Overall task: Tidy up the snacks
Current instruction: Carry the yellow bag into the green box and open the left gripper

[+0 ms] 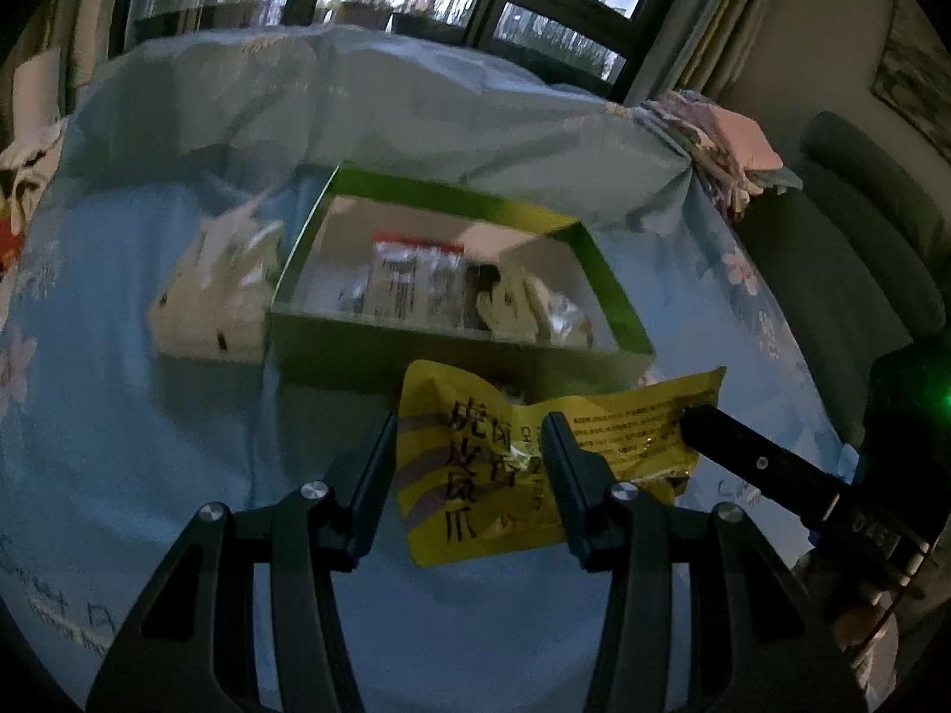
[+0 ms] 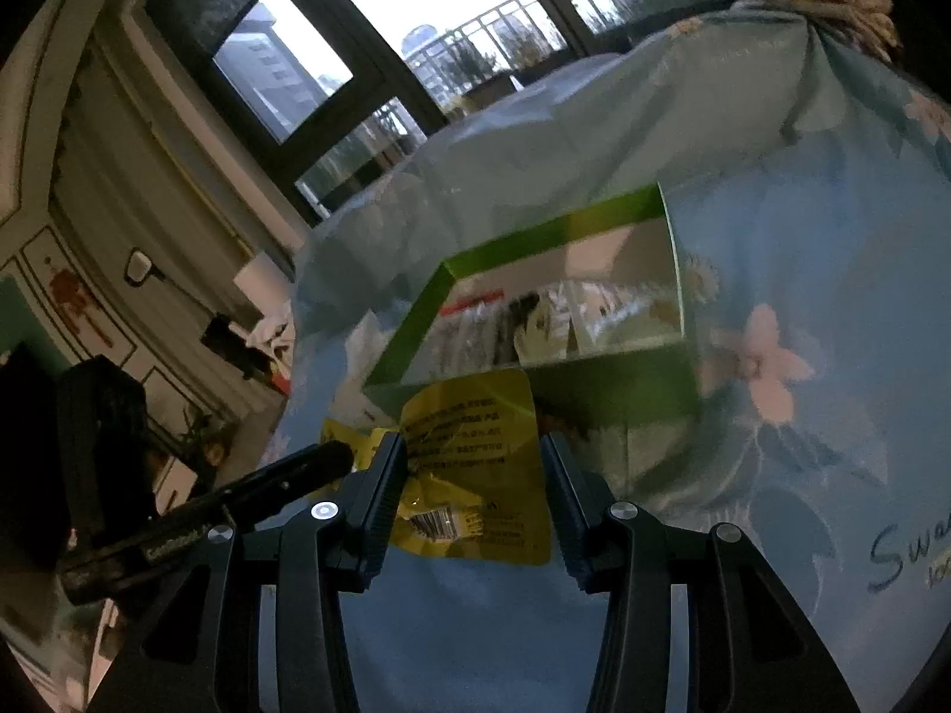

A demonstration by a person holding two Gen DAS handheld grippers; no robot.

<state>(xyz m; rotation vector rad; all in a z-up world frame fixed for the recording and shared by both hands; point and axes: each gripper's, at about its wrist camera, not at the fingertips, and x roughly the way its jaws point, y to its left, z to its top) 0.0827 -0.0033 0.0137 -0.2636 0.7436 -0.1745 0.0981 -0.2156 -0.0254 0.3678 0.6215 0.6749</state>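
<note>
A yellow snack packet [image 1: 630, 416] with black print hangs just above the blue cloth, in front of the green box [image 1: 452, 193]. My left gripper [image 1: 469, 422] is shut on its left part, one pad at each side. My right gripper [image 2: 472, 448] is shut on the other part of the same packet [image 2: 469, 416], and one of its fingers [image 1: 713, 434] shows at the packet's right end in the left wrist view. The left gripper's finger [image 2: 321, 457] shows at the left in the right wrist view. The open box [image 2: 553, 232] holds several packets [image 1: 416, 279].
White packets [image 1: 214, 291] lie on the flowered blue cloth [image 1: 148, 445] left of the box. Folded fabrics [image 1: 725, 142] sit at the cloth's far right corner, with a dark sofa [image 1: 862, 237] beyond. Windows fill the background.
</note>
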